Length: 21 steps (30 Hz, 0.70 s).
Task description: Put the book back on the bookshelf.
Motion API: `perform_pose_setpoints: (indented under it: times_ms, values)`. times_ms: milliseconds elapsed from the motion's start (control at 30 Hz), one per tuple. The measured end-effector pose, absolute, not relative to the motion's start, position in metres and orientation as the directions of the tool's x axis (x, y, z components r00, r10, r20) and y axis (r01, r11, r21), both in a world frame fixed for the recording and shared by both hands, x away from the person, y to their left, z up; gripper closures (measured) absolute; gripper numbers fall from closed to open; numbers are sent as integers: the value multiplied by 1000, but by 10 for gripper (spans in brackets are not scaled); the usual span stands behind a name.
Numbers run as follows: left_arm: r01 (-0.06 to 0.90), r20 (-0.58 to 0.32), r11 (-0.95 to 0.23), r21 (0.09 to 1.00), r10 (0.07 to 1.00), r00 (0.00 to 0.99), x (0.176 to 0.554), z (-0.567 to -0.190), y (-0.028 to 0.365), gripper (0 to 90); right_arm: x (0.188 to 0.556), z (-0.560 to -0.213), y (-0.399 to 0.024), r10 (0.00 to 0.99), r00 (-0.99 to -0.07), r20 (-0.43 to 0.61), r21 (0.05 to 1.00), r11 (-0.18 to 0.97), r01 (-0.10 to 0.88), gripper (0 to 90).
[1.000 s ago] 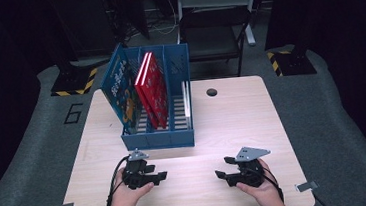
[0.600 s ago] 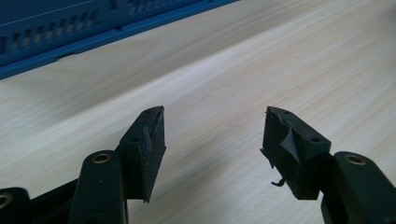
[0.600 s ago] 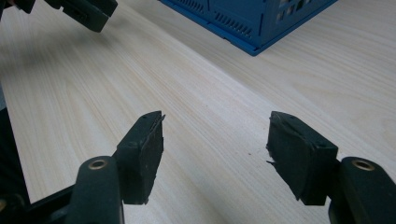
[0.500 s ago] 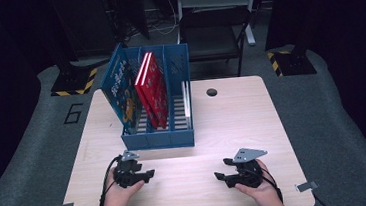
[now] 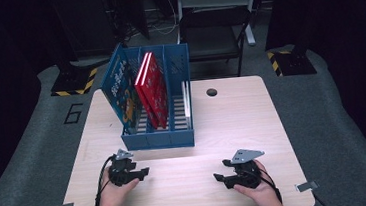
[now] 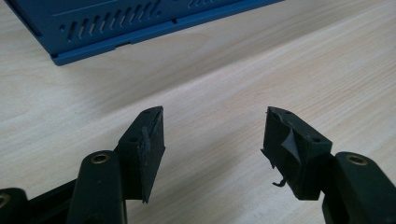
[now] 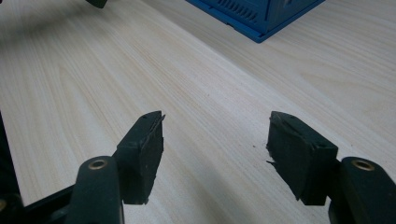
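Fingers (image 6: 144,149) of both grippers apart, empty, above the table (image 5: 233,123).

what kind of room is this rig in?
Probably a lab or data-recording studio, not an office: a lit wooden table in a dark room, hazard-striped bases and cables on the floor behind, a folding chair, a blue file rack.

Two black handheld grippers: the left gripper (image 5: 142,172) trails a black cable; the right gripper (image 5: 221,177) carries a grey three-cornered plate; brass-coloured screws fasten the chipped black pads (image 6: 144,151).
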<state>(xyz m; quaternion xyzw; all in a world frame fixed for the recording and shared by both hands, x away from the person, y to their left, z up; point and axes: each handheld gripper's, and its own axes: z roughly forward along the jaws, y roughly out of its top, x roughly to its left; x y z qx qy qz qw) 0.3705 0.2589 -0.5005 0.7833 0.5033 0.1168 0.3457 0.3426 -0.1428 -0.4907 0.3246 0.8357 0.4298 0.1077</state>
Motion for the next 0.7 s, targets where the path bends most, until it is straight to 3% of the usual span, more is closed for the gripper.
perform_pose_setpoints:
  times_ms: [200,700]
  values:
    - [690,-107,-310,654,865,490,372,-499,264,378,343,-493,-142,634,-767,96,780,431,454,356]
    - [688,-100,-281,669,883,458,377,-501,274,370,348,-497,-146,664,-741,101,767,422,483,354]
